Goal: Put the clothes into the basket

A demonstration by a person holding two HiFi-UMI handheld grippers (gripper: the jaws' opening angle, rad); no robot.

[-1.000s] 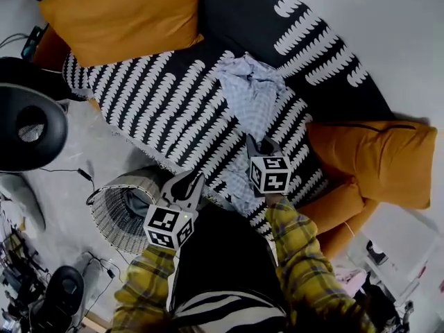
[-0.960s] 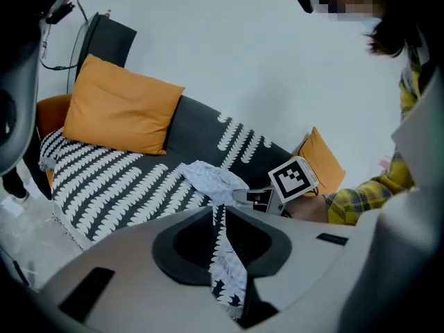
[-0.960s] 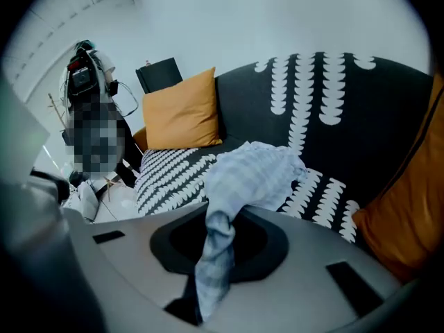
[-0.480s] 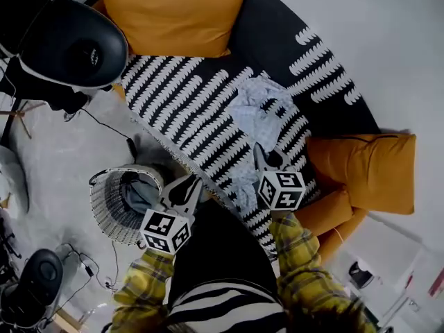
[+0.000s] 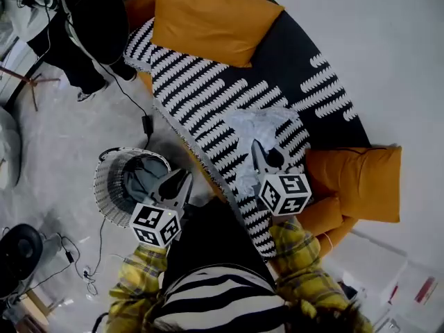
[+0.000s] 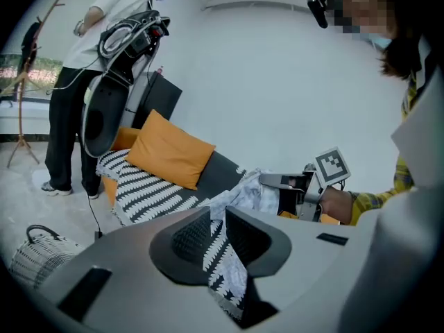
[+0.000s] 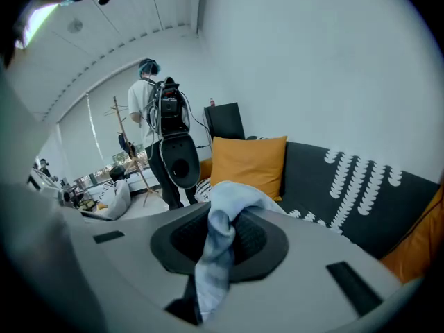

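The right claw (image 7: 223,217) has its jaws nearly together and pinches a pale blue cloth (image 7: 208,262). The cloth rises over the tips and hangs down in front of the jaws. In the head view the rest of this cloth lies just ahead of this claw, on the striped blanket (image 5: 201,96) of the sofa (image 5: 295,44). The left claw (image 6: 217,215) is also almost closed, on a strip of fabric (image 6: 225,269) that is pale with black-and-white marks. I cannot tell if it belongs to the same cloth or to the blanket edge. The basket (image 5: 105,194) stands below the left claw, whose tips overlap its right rim in the head view, and it is well apart from the right claw.
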